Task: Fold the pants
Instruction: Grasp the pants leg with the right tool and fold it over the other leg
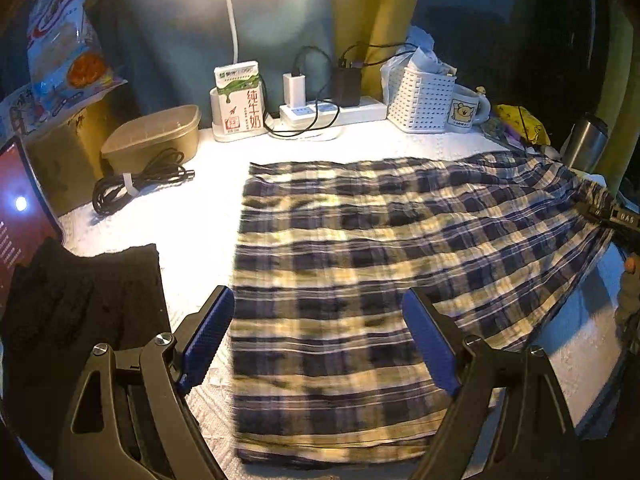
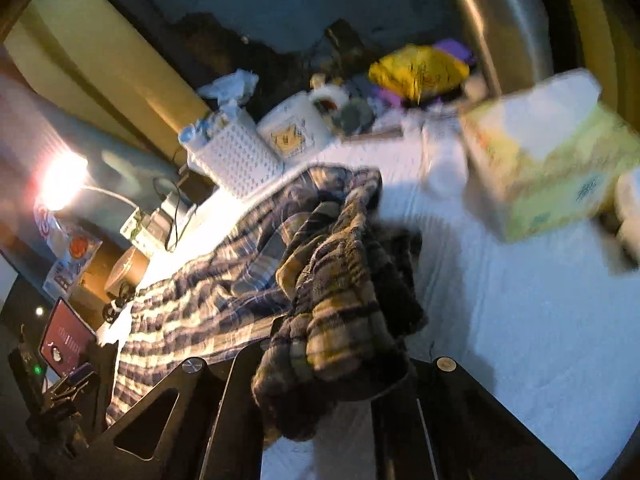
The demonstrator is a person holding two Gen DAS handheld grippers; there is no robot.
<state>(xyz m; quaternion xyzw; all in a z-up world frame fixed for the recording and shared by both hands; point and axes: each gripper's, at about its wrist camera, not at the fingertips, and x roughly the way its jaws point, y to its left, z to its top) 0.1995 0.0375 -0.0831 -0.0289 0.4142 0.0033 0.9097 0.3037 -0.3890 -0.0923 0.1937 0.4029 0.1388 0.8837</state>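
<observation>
Plaid pants [image 1: 352, 264] lie spread across the desk's middle, reaching its right edge. Your right gripper [image 2: 336, 344] pinches the bunched waistband; your left gripper [image 1: 320, 344] hovers wide, empty. The cloth is light and limp: grip hems and corners.

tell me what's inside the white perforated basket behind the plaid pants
Crumpled white plastic bags or paper poke out above the white basket rim. Anything deeper is hidden by its walls and that stuffing.
</observation>
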